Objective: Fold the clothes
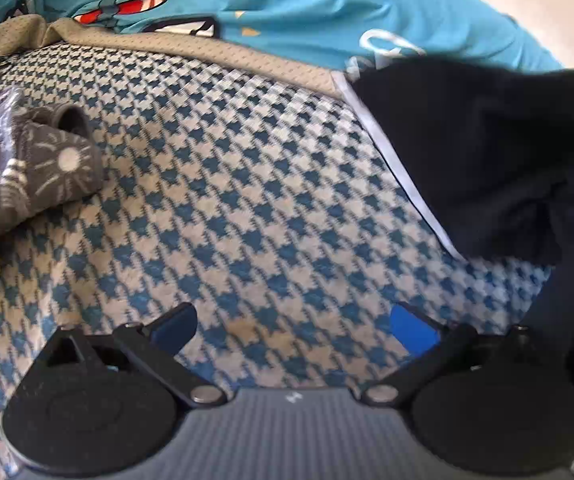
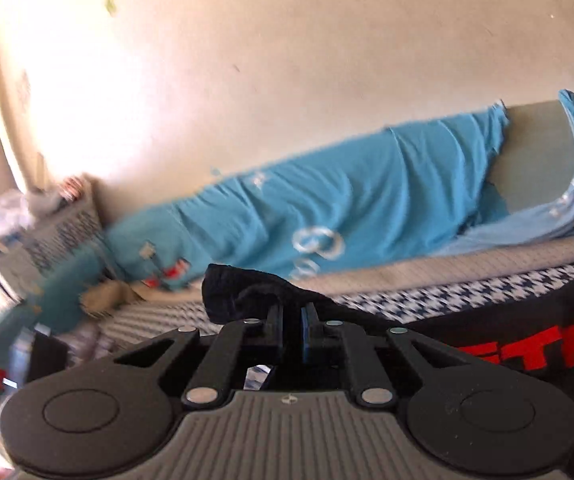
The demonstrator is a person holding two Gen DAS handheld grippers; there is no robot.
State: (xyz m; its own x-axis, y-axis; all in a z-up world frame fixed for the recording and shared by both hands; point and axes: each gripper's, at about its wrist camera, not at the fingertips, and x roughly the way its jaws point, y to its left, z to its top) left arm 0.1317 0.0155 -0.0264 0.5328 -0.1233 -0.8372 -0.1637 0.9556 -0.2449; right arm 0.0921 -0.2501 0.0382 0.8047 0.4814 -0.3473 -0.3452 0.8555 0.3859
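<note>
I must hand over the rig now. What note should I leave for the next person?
Right gripper: shut on an edge of the black garment with red lettering, raised off the houndstooth-patterned bed cover.
Left gripper: open, empty, above the cover.
Grey patterned garment: crumpled at the cover's left edge.
Done: no finished fold visible.
Left: fold the black garment, then the grey one.
</note>
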